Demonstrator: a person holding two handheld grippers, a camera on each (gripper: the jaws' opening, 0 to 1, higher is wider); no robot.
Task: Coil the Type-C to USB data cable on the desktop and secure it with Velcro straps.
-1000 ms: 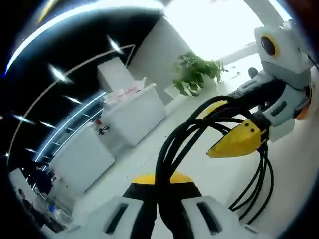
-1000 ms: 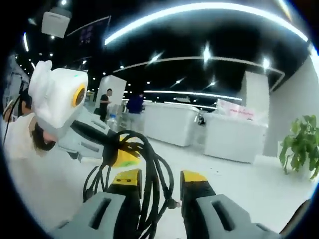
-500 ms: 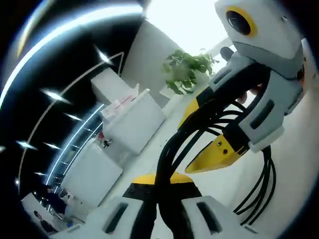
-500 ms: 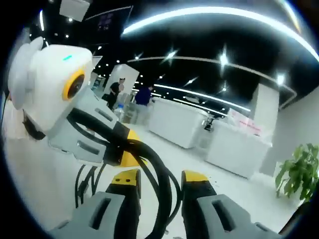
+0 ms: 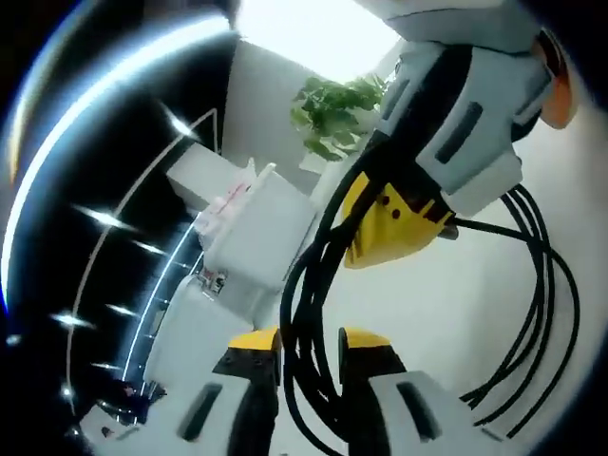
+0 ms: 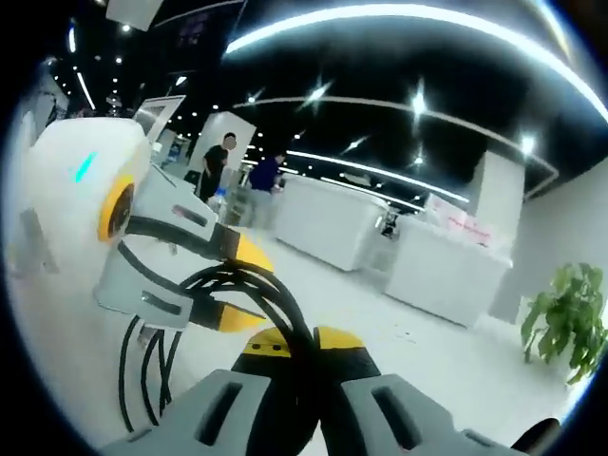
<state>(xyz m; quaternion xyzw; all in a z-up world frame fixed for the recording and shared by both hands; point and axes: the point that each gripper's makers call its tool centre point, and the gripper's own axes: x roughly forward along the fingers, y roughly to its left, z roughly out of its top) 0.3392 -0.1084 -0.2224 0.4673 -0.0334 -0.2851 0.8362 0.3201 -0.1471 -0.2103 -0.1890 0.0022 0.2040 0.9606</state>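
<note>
— Item one, held object?
— Black cable, already gathered into several loops, lifted clear of the white desktop. Pinched at two spots on the bundle, close together, probably to keep the coil from springing open ahead of strapping.

— Left gripper, jaw state?
— Narrow, yellow tips closed around the strands running up between them. Loose loops hanging out to the side of the other tool.

— Right gripper?
— Likewise nearly shut on the cable, strands passing straight through the gap. Seen again from the left gripper view as the grey-and-yellow body clamped on the same bundle (very near the lens, partly cropped).

— Velcro strap?
— Cannot tell; nothing identifiable as a strap on the coil. Securing step judged not yet done.

— Surroundings?
— White counters and, potted plant, ceiling light strips, two people standing far back.

— Obstructions?
— None near the coil. Main hindrance: both tools occupied, crowding each other, leaving nothing free to fetch a strap.
</note>
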